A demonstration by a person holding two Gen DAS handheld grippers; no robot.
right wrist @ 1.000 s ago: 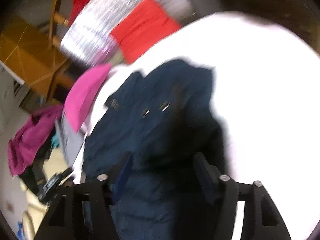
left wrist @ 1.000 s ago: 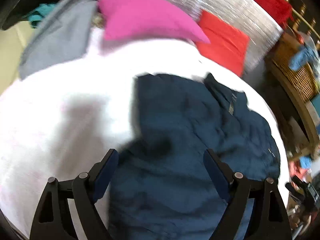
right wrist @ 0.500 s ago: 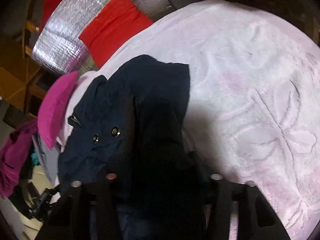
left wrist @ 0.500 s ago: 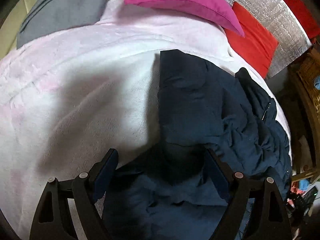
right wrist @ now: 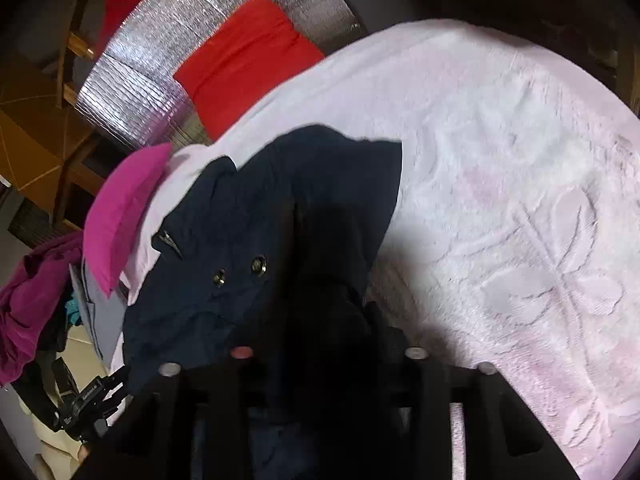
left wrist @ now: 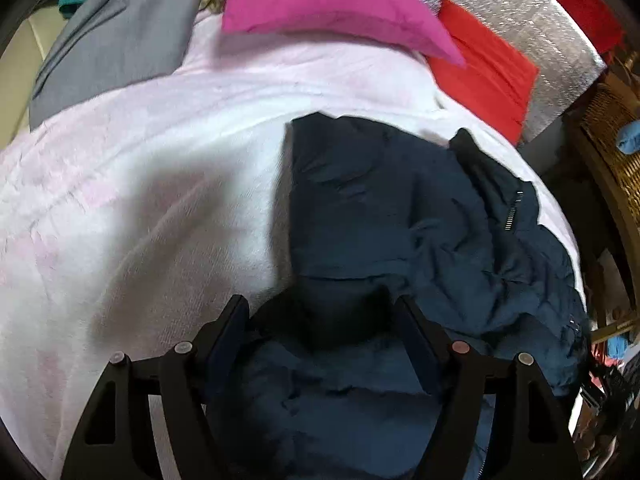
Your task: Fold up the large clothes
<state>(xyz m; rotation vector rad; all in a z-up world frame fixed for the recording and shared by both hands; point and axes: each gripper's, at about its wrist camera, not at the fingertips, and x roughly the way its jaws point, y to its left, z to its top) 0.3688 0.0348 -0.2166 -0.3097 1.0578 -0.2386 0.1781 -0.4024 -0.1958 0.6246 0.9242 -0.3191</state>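
Note:
A dark navy jacket (left wrist: 392, 216) lies rumpled on a pale pink bed blanket (left wrist: 140, 200). A sleeve runs up its left side and a zipper shows at the right. My left gripper (left wrist: 324, 312) is open, its fingers spread over the jacket's near edge with fabric between them. In the right wrist view the jacket (right wrist: 248, 240) shows two metal snaps. My right gripper (right wrist: 316, 320) is low over the jacket's near part, and dark fabric and shadow hide its fingers.
A magenta pillow (left wrist: 332, 4), a red cushion (left wrist: 484, 68), a silver foil mat (left wrist: 532, 20) and a grey garment (left wrist: 120, 40) lie at the head of the bed. A wicker basket (left wrist: 616, 128) stands at the right. The blanket (right wrist: 520, 220) stretches right of the jacket.
Both grippers have come down closer to the jacket. The left jaws have narrowed somewhat around the near edge. The right gripper's fingers have sunk into the dark fabric.

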